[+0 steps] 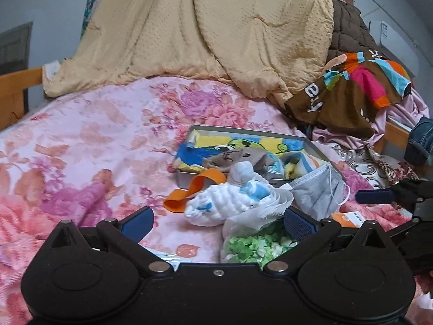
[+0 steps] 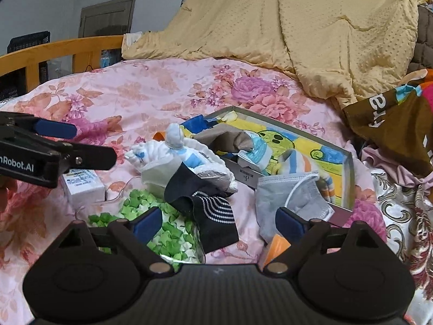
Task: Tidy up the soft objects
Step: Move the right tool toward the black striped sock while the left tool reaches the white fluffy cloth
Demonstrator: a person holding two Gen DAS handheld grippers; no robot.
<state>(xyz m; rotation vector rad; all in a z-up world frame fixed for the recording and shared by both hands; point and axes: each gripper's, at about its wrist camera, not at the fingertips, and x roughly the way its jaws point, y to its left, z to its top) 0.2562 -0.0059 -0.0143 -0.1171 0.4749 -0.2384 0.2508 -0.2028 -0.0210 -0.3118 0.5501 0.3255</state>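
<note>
A grey tray [image 1: 243, 130] [image 2: 292, 130] on the bed holds a cartoon towel [image 1: 251, 145] and a grey-brown plush toy [image 1: 238, 157]. In front of it lie a white-and-blue bundled cloth [image 1: 224, 203] [image 2: 162, 154], a grey face mask [image 1: 319, 189] [image 2: 292, 197], an orange strap [image 1: 194, 189] and a clear bag of green paper bits [image 1: 257, 243] [image 2: 151, 211]. My left gripper [image 1: 217, 222] is open over the bag and cloth. My right gripper [image 2: 219, 223] is open, with a dark striped sock [image 2: 213, 216] lying between its fingers, not pinched.
A yellow quilt [image 1: 203, 27] is heaped at the back, and a colourful garment [image 1: 360, 86] lies at the right. A wooden bed rail [image 2: 62, 51] runs along the left. A small white box [image 2: 81, 187] sits beside the bag. The pink floral sheet [image 1: 81, 149] is bare to the left.
</note>
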